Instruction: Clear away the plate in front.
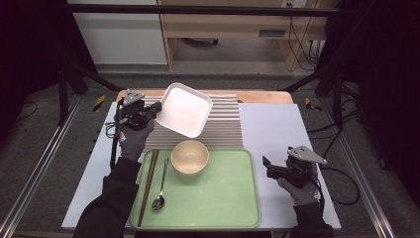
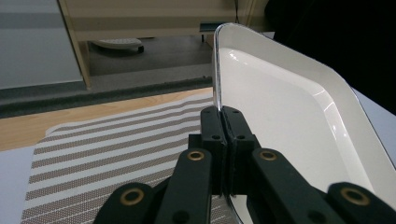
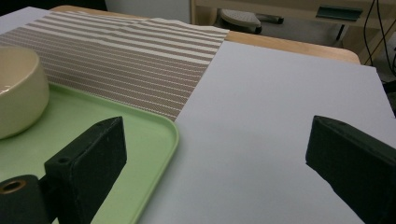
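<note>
Carrying step now: your left gripper [image 1: 154, 110] pinches the white dish [image 1: 184, 109] by its rim, tilted above the striped mat [image 1: 223, 130]; next, set it level; right gripper [image 1: 266, 167] idles wide.

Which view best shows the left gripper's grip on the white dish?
The left gripper view: the left gripper has its jaws shut on the white dish rim. The high view shows the tilted dish held above the striped mat.

Grey gloves; blk sleeves; blk fingers [image 2: 223, 135]
</note>
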Tool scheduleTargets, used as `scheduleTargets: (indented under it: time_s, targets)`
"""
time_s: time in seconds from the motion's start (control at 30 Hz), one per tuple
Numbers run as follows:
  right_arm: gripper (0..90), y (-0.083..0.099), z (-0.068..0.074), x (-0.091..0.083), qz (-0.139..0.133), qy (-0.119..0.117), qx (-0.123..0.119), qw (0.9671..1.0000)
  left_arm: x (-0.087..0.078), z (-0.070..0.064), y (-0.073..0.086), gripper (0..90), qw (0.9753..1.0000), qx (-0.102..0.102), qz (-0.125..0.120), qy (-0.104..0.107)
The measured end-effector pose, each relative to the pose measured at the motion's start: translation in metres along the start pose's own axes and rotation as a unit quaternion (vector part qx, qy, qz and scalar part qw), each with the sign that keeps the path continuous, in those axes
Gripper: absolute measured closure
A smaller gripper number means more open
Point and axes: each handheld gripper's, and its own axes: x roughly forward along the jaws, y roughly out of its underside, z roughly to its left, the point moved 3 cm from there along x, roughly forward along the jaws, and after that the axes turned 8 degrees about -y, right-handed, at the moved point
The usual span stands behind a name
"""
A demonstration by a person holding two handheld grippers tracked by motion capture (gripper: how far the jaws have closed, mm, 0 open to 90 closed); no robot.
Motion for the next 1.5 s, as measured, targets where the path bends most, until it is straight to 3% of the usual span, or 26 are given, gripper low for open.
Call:
scheduleTargets:
  time_s: [0.2,0.6,1.17,1.5]
  targets:
    - [5.4,-0.001,0.001,-0.001,-0.001,0.0,-0.001,1.0,-0.02,-0.013,-0.002,88.1,0.9996,0.017,-0.01,0.018]
    - [5.3,-0.001,0.002,-0.001,-0.001,-0.001,-0.002,1.0,-0.049,-0.034,0.009,88.1,0.9977,0.027,-0.022,0.058]
    - [5.3,-0.003,0.003,-0.004,-0.006,-0.002,-0.002,1.0,-0.08,-0.067,0.046,88.1,0.9923,0.056,-0.007,0.11]
    - [5.3,-0.005,0.003,-0.006,-0.012,-0.002,0.0,0.9999,-0.087,-0.086,0.072,88.1,0.9891,0.076,0.017,0.125]
